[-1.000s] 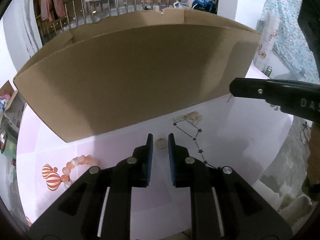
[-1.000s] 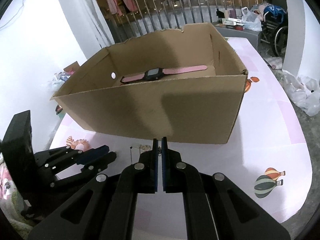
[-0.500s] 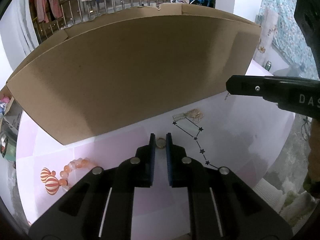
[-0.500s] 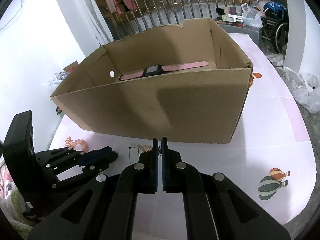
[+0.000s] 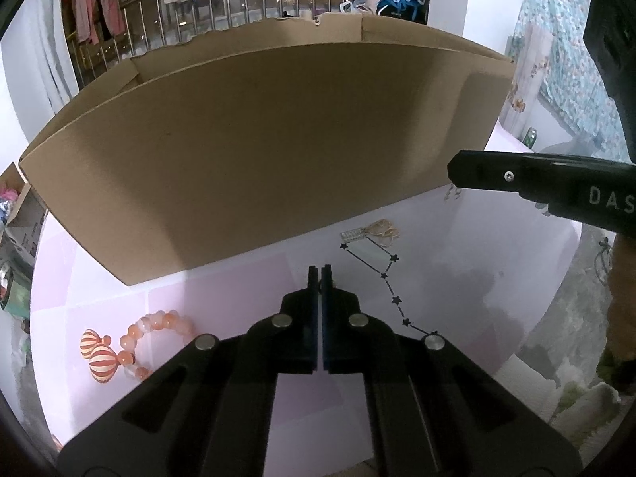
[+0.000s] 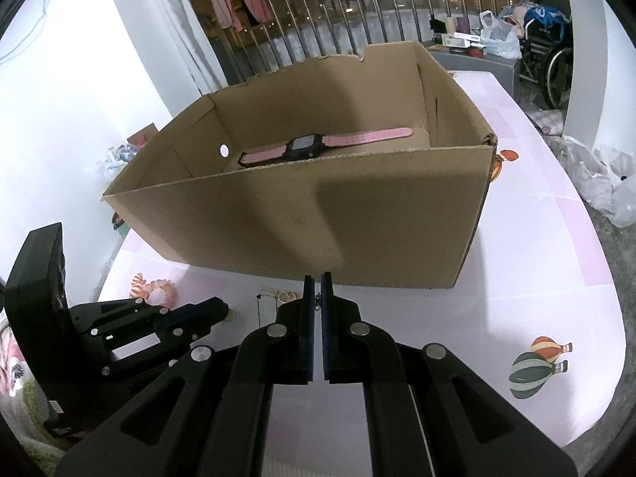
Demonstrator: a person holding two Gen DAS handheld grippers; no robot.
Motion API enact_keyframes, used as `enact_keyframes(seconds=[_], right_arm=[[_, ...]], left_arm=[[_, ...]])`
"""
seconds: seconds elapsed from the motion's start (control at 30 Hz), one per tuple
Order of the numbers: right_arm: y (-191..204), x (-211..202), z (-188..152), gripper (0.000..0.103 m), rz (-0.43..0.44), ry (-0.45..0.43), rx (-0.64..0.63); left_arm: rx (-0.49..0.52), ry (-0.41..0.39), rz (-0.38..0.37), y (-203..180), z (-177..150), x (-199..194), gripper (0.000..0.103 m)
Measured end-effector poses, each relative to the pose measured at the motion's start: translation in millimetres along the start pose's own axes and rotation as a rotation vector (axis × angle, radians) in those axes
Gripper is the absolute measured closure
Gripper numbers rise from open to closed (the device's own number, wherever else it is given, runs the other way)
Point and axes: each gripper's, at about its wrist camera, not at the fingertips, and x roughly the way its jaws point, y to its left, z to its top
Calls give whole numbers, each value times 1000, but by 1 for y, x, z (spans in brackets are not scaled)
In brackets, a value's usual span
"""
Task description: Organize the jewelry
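1. A large open cardboard box (image 6: 318, 206) stands on a pink-and-white tablecloth (image 6: 536, 278); every place below is given relative to this box.
2. Inside the box, on its floor toward the far wall, lies a pink-strapped watch (image 6: 318, 147) with a black face.
3. The left gripper (image 5: 320, 274) sits low in front of the box's near wall, its jaws pressed almost together; whether the small ring is pinched between them cannot be told, as nothing shows in the slit.
4. The right gripper (image 6: 317, 290) is also in front of the near wall, closer to the box's right half, jaws clenched to a thin gap, with a tiny dark trinket (image 6: 317, 301) showing in that gap at the tips; whether it is gripped is unclear.
5. In front of the box, between the two grippers, a thin star-link chain (image 5: 391, 282) lies stretched on the cloth, with a pale cord bundle (image 5: 381, 230) at the end nearest the box.
6. Near the box's front left corner rests an orange bead bracelet (image 5: 151, 334), beside balloons printed on the cloth.
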Motion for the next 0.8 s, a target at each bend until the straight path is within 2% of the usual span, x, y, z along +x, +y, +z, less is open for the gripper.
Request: enact_keyframes(seconds=[0.6, 0.8], right_arm=[[1, -12, 3, 100, 16, -41, -9], [14, -33, 14, 100, 39, -104, -52]], left_arm=[[-51, -62, -28, 7, 3, -30, 103], [-47, -150, -21, 11, 18, -68, 103]])
